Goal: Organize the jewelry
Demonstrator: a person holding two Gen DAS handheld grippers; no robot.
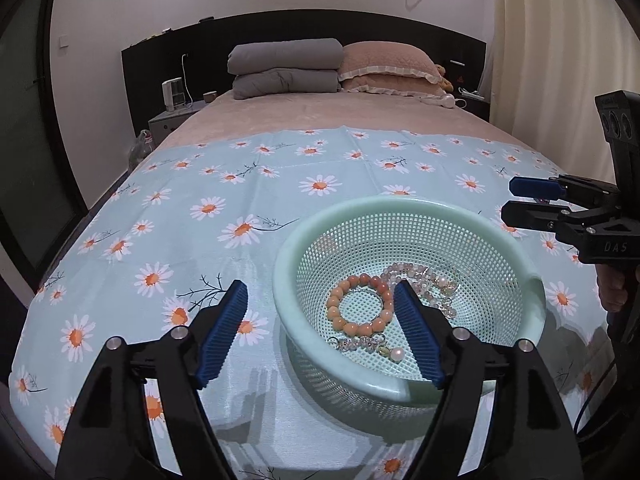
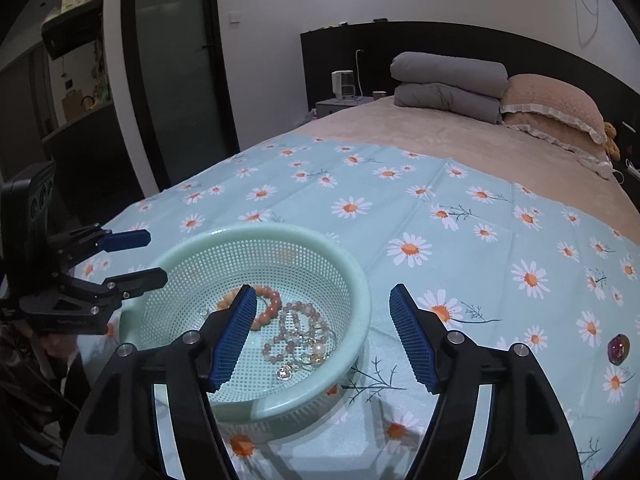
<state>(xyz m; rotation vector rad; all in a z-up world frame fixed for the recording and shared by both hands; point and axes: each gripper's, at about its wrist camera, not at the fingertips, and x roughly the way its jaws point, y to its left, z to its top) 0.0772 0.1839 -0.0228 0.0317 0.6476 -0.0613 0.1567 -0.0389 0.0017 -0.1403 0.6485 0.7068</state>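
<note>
A mint-green mesh basket (image 1: 534, 280) (image 2: 362, 284) stands on the daisy-print cloth (image 1: 208, 208). Inside it lie an orange bead bracelet (image 1: 358, 306) (image 2: 274, 304), a pale pink bead bracelet (image 1: 418, 278) (image 2: 286, 334) and small pearl and gold pieces (image 1: 398, 355) (image 2: 316, 350). My left gripper (image 1: 320, 284) (image 2: 154, 256) is open, straddling the basket's left rim with nothing pressed between its pads. My right gripper (image 2: 323, 289) (image 1: 512, 199) is open too, one finger over the basket and the other outside its right rim.
A small purple piece (image 2: 618, 347) lies on the cloth at the far right. Folded grey bedding (image 1: 286, 68) and a pink pillow (image 1: 388, 66) sit at the dark headboard. A nightstand (image 1: 172, 118) is on the left, curtains (image 1: 560, 40) on the right.
</note>
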